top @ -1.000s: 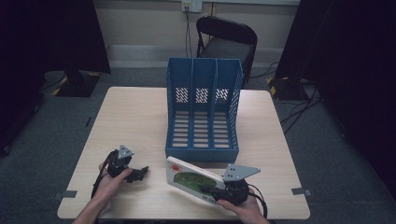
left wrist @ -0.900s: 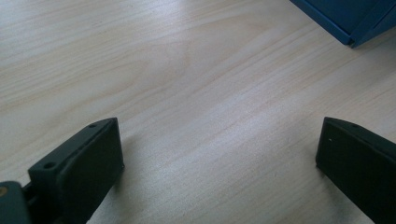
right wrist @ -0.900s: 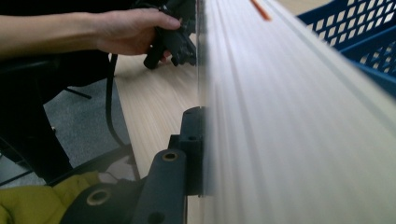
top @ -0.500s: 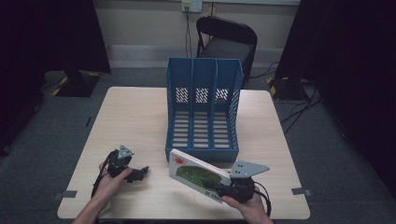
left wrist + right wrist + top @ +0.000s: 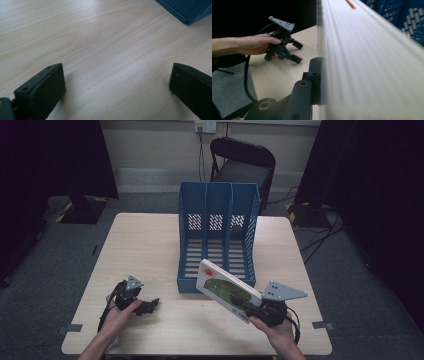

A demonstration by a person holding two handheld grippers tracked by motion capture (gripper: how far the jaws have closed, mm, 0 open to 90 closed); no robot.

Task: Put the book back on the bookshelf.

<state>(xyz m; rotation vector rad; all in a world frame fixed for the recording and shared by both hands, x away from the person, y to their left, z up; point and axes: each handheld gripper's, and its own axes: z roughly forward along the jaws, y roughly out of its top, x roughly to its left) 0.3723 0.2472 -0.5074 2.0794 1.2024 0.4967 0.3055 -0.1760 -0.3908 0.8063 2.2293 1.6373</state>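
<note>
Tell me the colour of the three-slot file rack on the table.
The slotted plastic file rack is blue, clearest in the high view.

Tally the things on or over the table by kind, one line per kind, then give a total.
Grippers: 2, left gripper and right gripper
Blue file racks: 1, rack
Books: 1, book, held by the right gripper
Total: 4
</note>
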